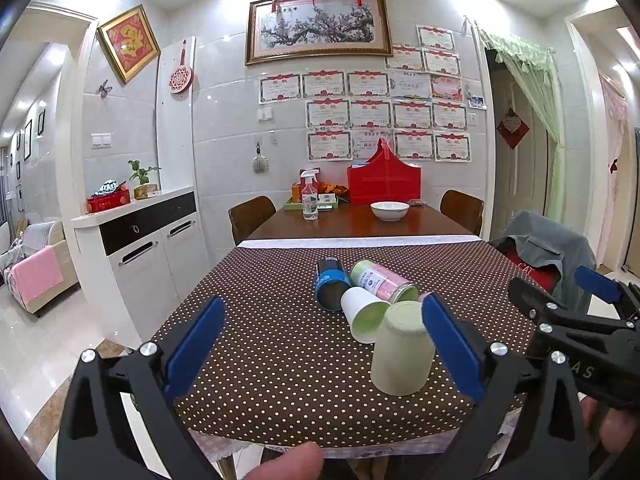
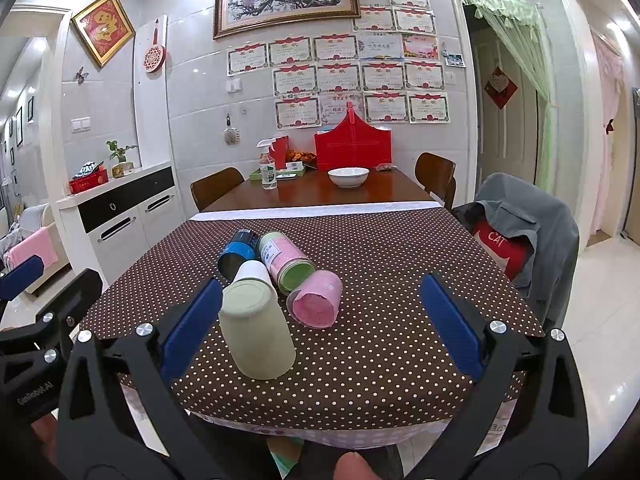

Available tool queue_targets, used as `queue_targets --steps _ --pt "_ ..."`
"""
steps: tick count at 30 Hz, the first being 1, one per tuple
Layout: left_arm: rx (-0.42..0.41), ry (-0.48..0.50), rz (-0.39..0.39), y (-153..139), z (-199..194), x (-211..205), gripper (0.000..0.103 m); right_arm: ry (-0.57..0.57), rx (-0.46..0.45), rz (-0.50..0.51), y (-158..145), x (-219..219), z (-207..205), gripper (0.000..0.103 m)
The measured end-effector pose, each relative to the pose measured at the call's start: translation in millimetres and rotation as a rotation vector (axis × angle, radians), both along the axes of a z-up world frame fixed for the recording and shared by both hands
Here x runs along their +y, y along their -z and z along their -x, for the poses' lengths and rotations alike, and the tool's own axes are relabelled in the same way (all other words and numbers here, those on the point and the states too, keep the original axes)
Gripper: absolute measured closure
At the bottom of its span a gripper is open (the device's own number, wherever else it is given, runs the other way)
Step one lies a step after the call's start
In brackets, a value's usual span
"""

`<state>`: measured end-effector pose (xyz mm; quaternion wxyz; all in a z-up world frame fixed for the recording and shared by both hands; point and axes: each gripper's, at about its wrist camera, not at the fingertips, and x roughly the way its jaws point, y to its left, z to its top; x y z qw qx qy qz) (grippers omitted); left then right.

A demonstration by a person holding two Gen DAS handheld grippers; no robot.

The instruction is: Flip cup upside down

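Now: five cups on dotted cloth (image 2: pixel 400 300), green cup (image 2: pixel 258 332) inverted; left gripper (image 1: pixel 324 344), right gripper (image 2: pixel 320 320) both released.

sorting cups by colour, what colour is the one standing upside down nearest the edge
Pale green. The upside-down cup shows best in the right wrist view, on the polka-dot tablecloth.

Upturned cup (image 2: pixel 258 330) nearest on tablecloth (image 2: pixel 380 352), four tipped cups (image 2: pixel 280 264) behind it
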<state>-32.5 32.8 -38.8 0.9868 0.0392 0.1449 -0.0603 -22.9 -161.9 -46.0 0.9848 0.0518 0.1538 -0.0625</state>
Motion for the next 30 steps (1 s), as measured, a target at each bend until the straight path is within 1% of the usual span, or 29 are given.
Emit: queue_targets --steps 14,18,21,30 --pt "0.011 0.000 0.016 -2.2 -2.7 1.5 0.006 0.000 0.003 -0.001 1.2 3.0 -0.4 0.006" --pt "-0.002 -0.005 0.005 -1.4 -2.1 -0.4 0.006 0.000 0.002 -0.001 1.6 2.8 -0.3 0.006" --pt "0.006 -0.001 0.013 -0.6 -3.2 0.4 0.006 0.000 0.002 -0.002 1.5 3.4 -0.3 0.006" --pt "0.006 -0.015 -0.006 1.1 -4.4 -1.6 0.006 0.000 0.002 -0.003 1.7 3.8 -0.6 0.006"
